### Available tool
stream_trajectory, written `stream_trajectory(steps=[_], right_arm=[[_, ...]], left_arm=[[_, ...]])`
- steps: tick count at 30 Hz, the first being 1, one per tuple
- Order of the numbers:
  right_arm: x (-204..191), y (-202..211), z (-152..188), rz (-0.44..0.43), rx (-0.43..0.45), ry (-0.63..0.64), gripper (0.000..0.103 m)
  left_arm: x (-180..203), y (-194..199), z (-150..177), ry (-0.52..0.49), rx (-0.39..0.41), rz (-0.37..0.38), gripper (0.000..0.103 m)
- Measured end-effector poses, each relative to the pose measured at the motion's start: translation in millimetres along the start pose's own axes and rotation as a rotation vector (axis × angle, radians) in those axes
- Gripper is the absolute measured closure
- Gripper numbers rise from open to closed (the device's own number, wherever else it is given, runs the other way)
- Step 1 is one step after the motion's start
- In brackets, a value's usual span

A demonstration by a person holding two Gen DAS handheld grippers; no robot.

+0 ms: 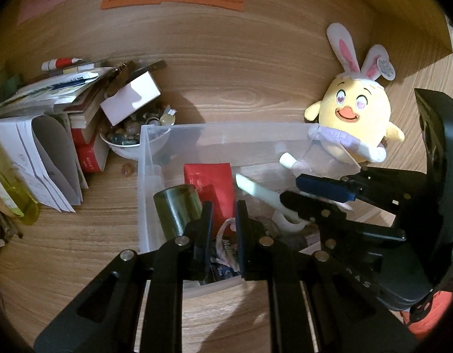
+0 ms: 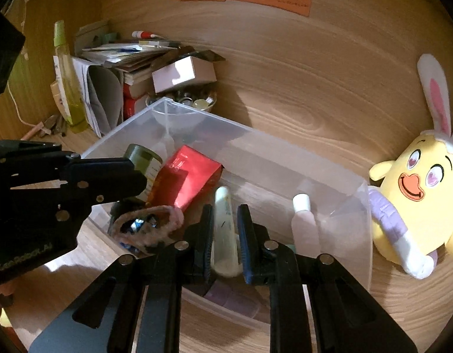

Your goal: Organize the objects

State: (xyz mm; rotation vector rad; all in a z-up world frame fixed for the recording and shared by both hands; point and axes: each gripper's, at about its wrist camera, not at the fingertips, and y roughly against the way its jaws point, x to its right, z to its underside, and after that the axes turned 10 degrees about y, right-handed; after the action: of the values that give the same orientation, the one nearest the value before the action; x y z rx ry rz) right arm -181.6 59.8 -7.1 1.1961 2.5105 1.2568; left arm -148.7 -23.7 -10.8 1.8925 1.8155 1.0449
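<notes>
A: Fingers on left gripper [image 1: 223, 220] are sitting nearly closed, gripping nothing, over the bin [image 2: 285, 150].
B: Right gripper [image 2: 225, 223]?
A: Slightly parted around white tube [image 2: 223, 235] inside bin.

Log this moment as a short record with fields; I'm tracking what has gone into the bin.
container: clear plastic bin on a wooden surface
inside bin: red pouch, green jar, small white bottle, fuzzy pink loop
right tool: closed on the white tube, over the bin
left tool: shut, nothing visibly held, over the bin
outside bin: yellow plush chick to its right; stacked papers and a bowl of small items behind its left corner
</notes>
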Motion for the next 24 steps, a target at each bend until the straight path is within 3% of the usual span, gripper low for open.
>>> stream_trajectory(steps=[10,12,13,16,24], right_arm=[[11,29,3,-0.022,0.043,-0.060,0.078],[13,35,5,-0.019,0.050,-0.066,0.076],[13,38,7,-0.017,0.055,-0.069,0.075],[15,50,13,-0.001,0.073,-0.076,0.061],[18,81,28,0.057,0.125,-0.105,0.027]], left_arm=[[11,21,1,-0.028,0.042,0.013,0.091],[11,24,1,-0.023,0.047,0.012,0.084],[11,26,2,-0.021,0.052,0.012,0.076],[11,34,4,-0.022,0.079,0.003,0.058],[13,54,12,-0.025,0.122,-0.008,0.034]])
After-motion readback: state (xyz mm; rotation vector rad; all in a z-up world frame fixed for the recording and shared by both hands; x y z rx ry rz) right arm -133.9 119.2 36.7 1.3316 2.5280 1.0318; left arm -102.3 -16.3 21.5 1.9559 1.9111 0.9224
